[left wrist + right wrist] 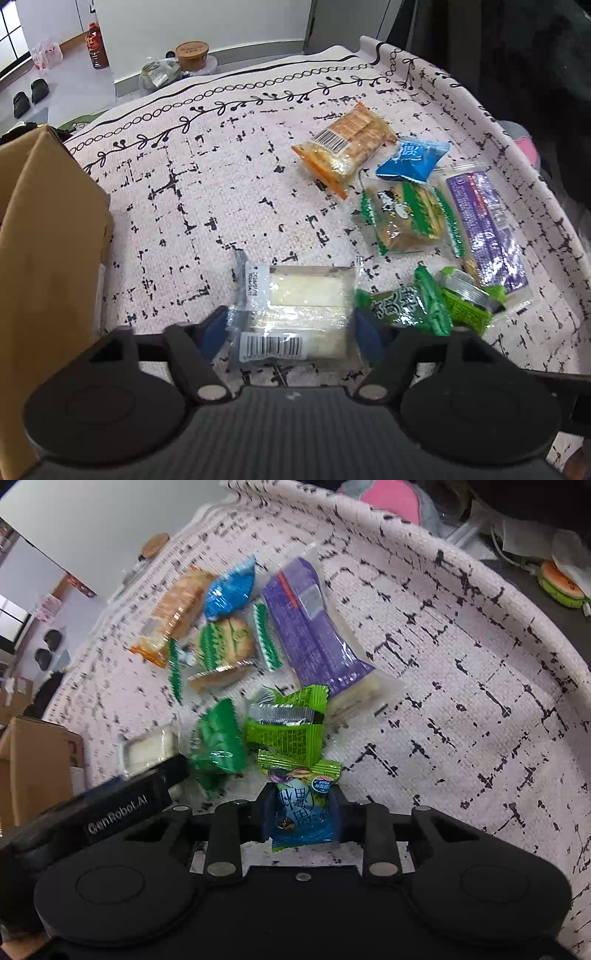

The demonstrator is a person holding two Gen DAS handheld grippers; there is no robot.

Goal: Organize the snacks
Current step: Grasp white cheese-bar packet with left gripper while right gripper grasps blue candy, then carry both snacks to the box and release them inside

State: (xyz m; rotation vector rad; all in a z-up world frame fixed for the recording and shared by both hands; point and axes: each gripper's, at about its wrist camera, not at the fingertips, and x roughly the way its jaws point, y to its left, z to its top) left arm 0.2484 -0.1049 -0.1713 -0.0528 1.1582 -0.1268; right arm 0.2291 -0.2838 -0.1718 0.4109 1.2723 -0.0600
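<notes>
Left gripper [291, 326]: fingers clamped on the clear white cake packet [295, 314] lying on the cloth [221, 184];
Right gripper [301, 805]: fingers pinching the blue-green candy packet [301, 808];
Cardboard box [44, 240]: just beside the cloth

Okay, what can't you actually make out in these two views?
- Left wrist: inside of the cardboard box, cut off by the left edge.
- Left wrist: near end of the white snack pack, hidden behind the left tool.
- Right wrist: lower end of the blue-green packet, hidden by the right tool.
</notes>
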